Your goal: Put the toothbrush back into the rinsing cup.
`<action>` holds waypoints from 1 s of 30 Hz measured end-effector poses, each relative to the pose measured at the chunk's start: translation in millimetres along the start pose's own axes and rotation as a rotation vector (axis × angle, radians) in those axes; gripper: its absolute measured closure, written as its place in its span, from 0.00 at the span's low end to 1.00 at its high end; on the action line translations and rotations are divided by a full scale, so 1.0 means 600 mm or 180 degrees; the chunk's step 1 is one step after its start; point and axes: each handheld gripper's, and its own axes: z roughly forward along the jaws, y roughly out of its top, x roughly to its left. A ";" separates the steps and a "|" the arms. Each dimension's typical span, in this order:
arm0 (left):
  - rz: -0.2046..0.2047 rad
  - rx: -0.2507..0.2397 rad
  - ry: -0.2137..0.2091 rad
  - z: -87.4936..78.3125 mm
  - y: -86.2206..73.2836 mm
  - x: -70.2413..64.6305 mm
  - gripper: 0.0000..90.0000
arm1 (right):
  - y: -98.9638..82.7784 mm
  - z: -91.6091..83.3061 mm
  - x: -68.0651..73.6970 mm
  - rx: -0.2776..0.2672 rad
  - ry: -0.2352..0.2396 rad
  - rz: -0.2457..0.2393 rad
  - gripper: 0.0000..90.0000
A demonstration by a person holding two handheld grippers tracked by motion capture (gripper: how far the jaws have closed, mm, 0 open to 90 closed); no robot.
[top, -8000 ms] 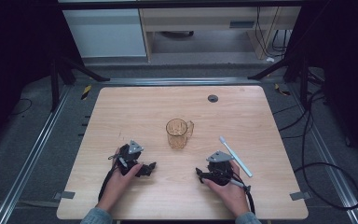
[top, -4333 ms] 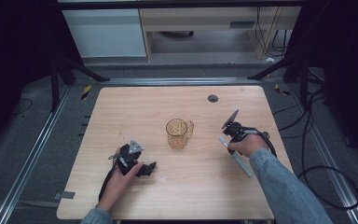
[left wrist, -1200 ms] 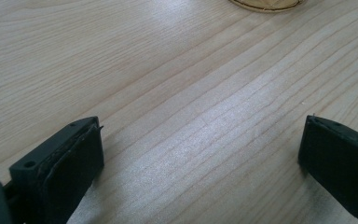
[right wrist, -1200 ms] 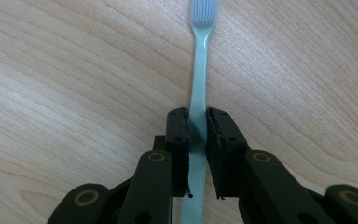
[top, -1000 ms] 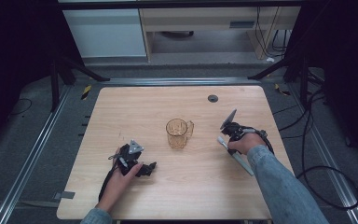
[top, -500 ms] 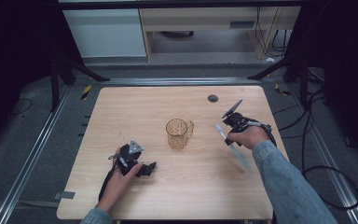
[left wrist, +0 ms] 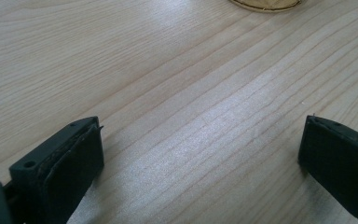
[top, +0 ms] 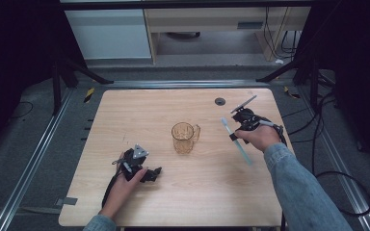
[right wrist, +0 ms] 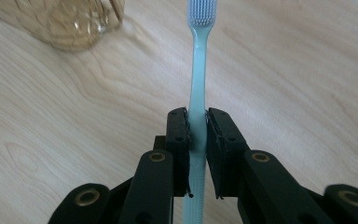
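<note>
1. Right claw [right wrist: 196, 128] is clamped on the toothbrush [right wrist: 198, 70] mid-handle, held clear above the table [top: 125, 110], right of the mug [top: 185, 137].
2. Pickup looks done; dropping the toothbrush in the mug is probably left.
3. Left claw [left wrist: 200, 154] rests on the table, jaws apart, nothing between.
4. Mug cut off at the frame edge in both gripper views; toothbrush tail hidden under the jaws.
</note>
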 end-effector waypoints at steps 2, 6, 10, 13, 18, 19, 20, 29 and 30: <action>-0.0001 -0.0001 0.0000 0.000 0.000 0.000 0.00 | 0.005 -0.007 0.004 -0.0164 0.0008 -0.0004 0.88; -0.0001 0.0000 -0.0001 0.000 0.000 0.000 0.00 | 0.010 -0.012 0.009 -0.0294 0.0026 -0.0009 0.88; -0.0001 0.0000 -0.0002 0.000 0.000 0.000 0.00 | 0.017 -0.018 0.017 -0.0488 0.0049 -0.0010 0.88; 0.0000 -0.0001 -0.0002 0.000 0.000 0.000 0.00 | 0.023 -0.022 0.022 -0.0684 0.0066 -0.0018 0.88; 0.0000 -0.0001 -0.0002 0.000 0.000 0.000 0.00 | 0.034 -0.027 0.036 -0.0917 0.0133 0.0168 0.88; 0.0000 -0.0001 -0.0002 0.000 0.000 0.000 0.00 | 0.036 -0.027 0.036 -0.0969 0.0138 0.0149 0.88; 0.0000 -0.0001 -0.0002 0.000 0.000 0.000 0.00 | 0.037 -0.028 0.038 -0.1006 0.0147 0.0156 0.88; 0.0001 -0.0001 -0.0003 0.000 0.000 0.000 0.00 | 0.050 -0.034 0.046 -0.1320 0.0146 0.0140 0.88; 0.0001 0.0000 -0.0003 0.000 0.000 0.000 0.00 | 0.051 -0.035 0.047 -0.1355 0.0150 0.0160 0.88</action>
